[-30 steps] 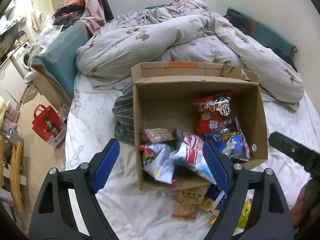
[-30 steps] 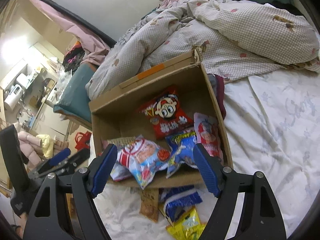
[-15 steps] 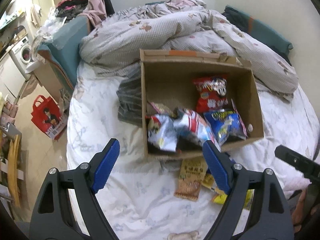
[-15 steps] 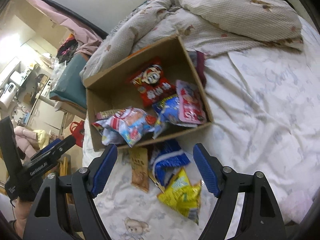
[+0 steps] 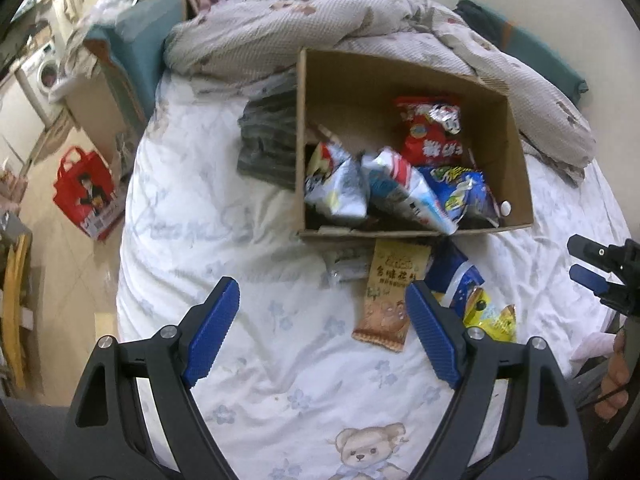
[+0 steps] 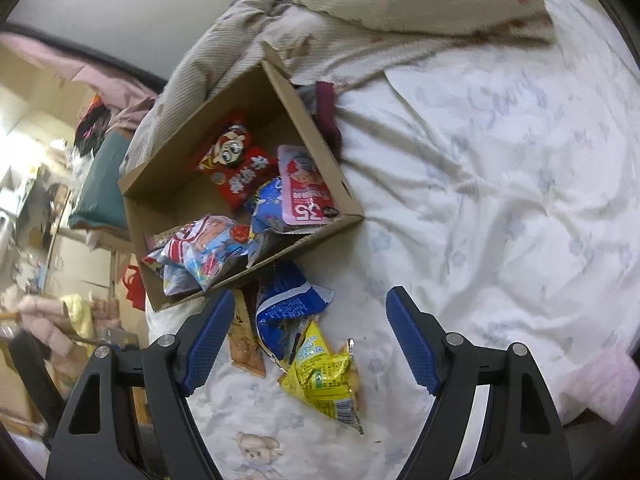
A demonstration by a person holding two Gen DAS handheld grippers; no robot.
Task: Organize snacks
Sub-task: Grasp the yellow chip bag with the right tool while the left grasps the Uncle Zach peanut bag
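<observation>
Only in the right view, a pink packet (image 6: 306,190) (boxed); both grippers (image 5: 322,314) (image 6: 308,320) spread, empty.

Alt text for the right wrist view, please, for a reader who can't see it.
Open right tongs hover, holding nothing, over a bed above loose snacks: a yellow bag, a blue bag and a brown packet. Beyond them a cardboard box holds more snack bags, with a rumpled quilt behind.

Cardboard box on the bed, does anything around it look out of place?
Yes. Three packets lie on the sheet outside the cardboard box: a yellow packet, a blue packet and a brown packet. The other snacks are inside.
</observation>
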